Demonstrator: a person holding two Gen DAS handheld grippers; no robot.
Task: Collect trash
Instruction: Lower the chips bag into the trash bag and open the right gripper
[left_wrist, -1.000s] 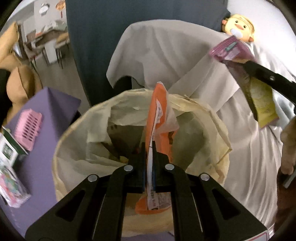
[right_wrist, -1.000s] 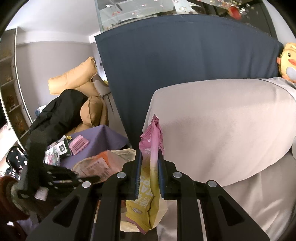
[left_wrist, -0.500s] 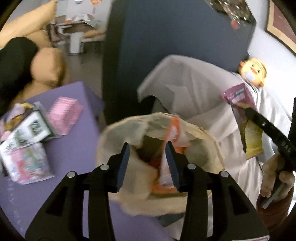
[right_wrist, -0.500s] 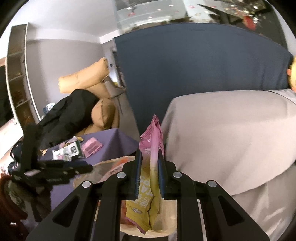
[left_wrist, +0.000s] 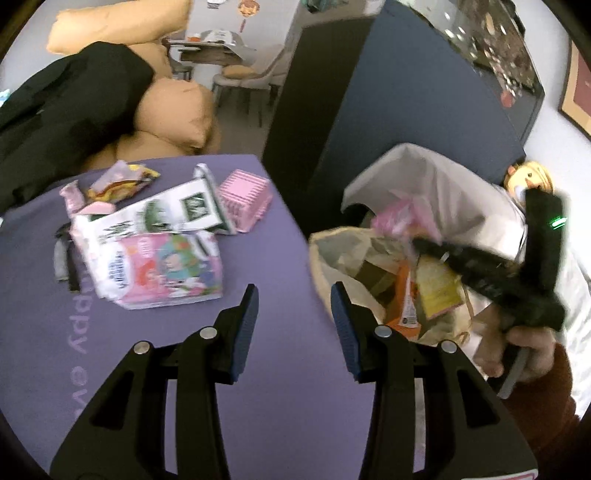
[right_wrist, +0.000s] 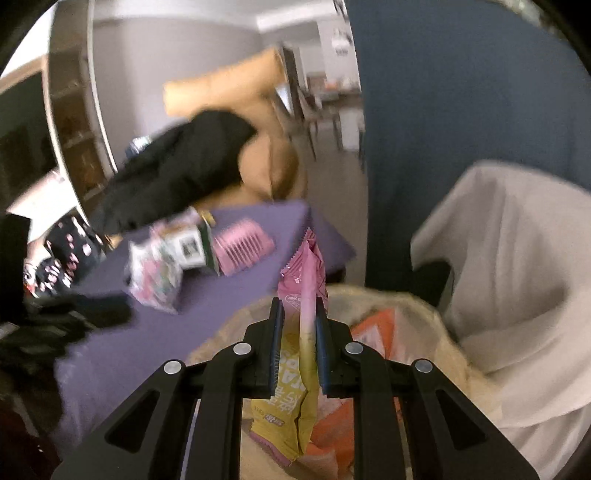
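Gripping: right gripper (right_wrist: 299, 347) was clenched on 1 pink-and-yellow snack packet (right_wrist: 301, 332), held above the trash bag (right_wrist: 436, 325).
Left gripper (left_wrist: 293, 317): released, jaws wide apart, nothing between them, over the purple table (left_wrist: 280, 369) beside the trash bag.
Writing: pale letters on the purple table read partly "ppy"; packet print was too blurred to read.
In trash bag: 1 orange wrapper (left_wrist: 406, 295).
On purple table: 1 pink ribbed box (left_wrist: 243, 201), 1 green-and-white carton (left_wrist: 162, 214), 1 pink cartoon pack (left_wrist: 166, 269).
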